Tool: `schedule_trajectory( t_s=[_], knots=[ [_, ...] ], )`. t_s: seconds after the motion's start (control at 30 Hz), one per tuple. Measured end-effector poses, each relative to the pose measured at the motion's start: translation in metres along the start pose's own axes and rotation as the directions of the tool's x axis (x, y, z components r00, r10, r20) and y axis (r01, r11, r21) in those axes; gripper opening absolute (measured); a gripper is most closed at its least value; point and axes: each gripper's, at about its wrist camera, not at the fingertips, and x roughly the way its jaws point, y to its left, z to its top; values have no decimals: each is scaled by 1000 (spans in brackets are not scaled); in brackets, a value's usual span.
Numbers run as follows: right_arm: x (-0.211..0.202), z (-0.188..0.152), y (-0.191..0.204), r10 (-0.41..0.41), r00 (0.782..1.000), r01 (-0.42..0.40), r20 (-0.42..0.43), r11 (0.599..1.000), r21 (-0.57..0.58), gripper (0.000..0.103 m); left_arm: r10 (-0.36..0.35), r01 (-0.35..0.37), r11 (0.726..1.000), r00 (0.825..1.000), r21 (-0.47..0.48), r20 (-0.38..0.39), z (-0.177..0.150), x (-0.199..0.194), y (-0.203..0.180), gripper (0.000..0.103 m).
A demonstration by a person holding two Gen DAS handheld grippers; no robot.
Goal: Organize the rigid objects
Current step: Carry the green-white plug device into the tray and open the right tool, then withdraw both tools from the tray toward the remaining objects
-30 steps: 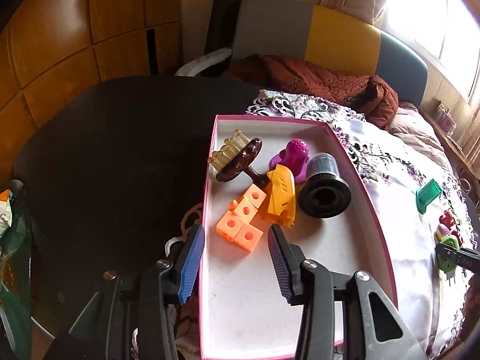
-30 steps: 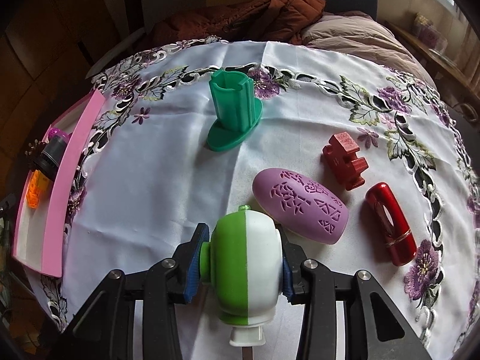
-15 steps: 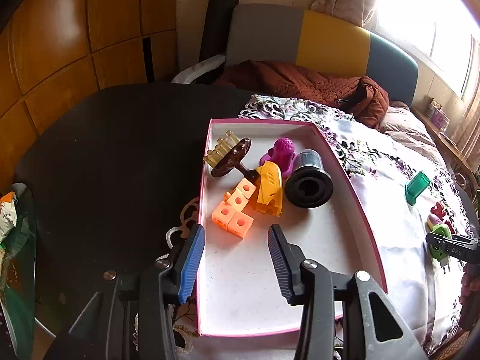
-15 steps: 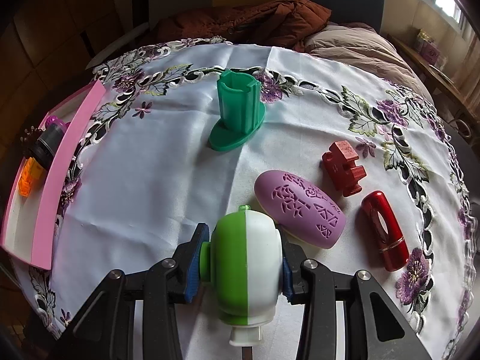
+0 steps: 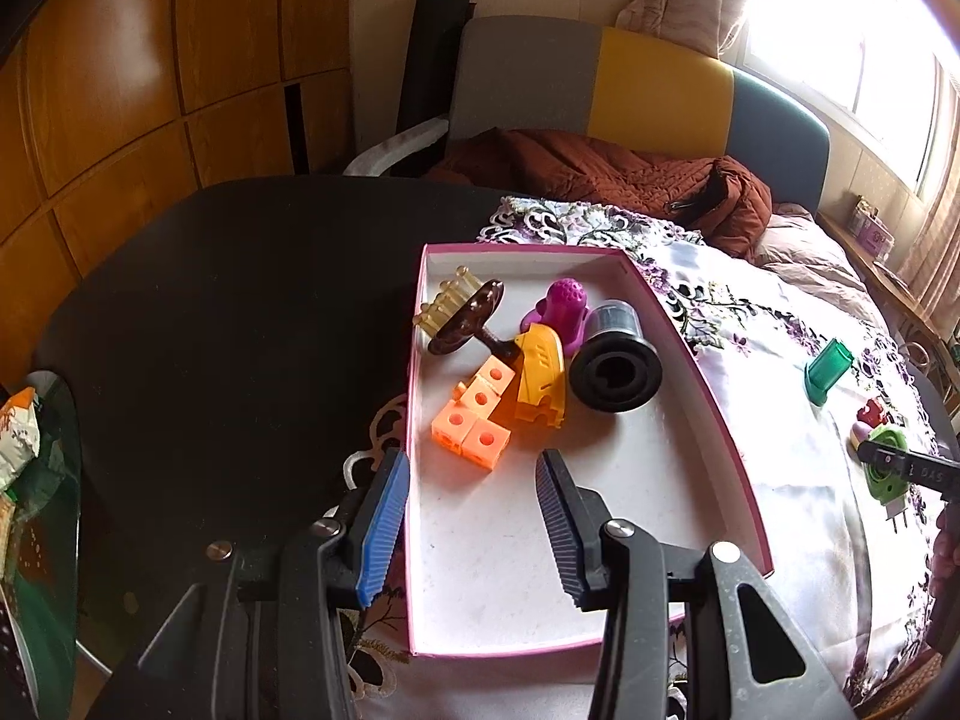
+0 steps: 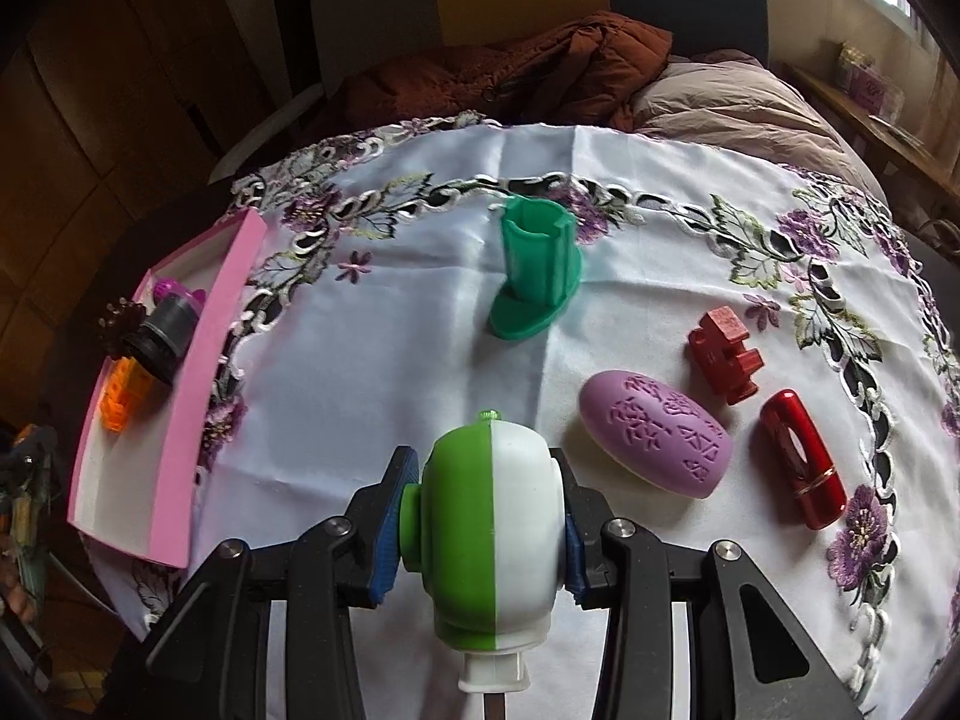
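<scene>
Nearest the right wrist camera, right gripper (image 6: 483,516) pinches the green-and-white plastic toy (image 6: 492,531), pads pressed on both sides; it sat lower a second ago, now lifted clear of the embroidered cloth (image 6: 360,396), so carry to the pink tray (image 6: 207,360) looks next; left gripper (image 5: 471,525) empty, fingers spread over the tray's near end; beyond: matte purple oval (image 6: 657,441), glossy red tube (image 6: 801,459), blocky red piece (image 6: 726,354), ribbed green holder (image 6: 537,267) remain unsorted.
</scene>
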Motion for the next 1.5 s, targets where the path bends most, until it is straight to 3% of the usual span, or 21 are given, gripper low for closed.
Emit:
schedule_trajectory(
  t_s=[0.3, 0.43, 0.57, 0.77, 0.97, 1.17, 1.37, 1.5],
  knots=[
    [-21, 9, 96, 202, 979, -197, 36, 974, -108, 42, 7, -7, 999, 1000, -49, 7, -4, -1, 18, 44],
    [-16, 12, 147, 292, 956, -287, 3, 943, -170, 42, 13, -13, 997, 1000, -70, 10, -4, -2, 28, 44],
    [4, 11, 189, 327, 943, -332, -56, 919, -212, 42, 20, -20, 996, 1000, -87, 1, -5, 0, 36, 44],
    [52, 15, 213, 223, 967, -249, -126, 936, -248, 42, 19, -19, 995, 1000, -94, -3, -6, 1, 40, 44],
    [71, 20, 207, 98, 994, -108, -55, 966, -235, 45, 24, -24, 996, 1000, -87, -4, -8, 3, 39, 44],
    [67, 17, 204, 95, 994, -103, -45, 963, -248, 47, 28, -28, 996, 1000, -84, -2, -7, 2, 40, 44],
    [47, 11, 208, 114, 993, -111, -4, 956, -272, 70, 23, -23, 997, 1000, -74, 1, -8, -1, 36, 44],
    [36, 11, 203, 117, 993, -106, 25, 958, -268, 73, 19, -19, 998, 1000, -64, 5, -8, -3, 32, 44]
  ],
)
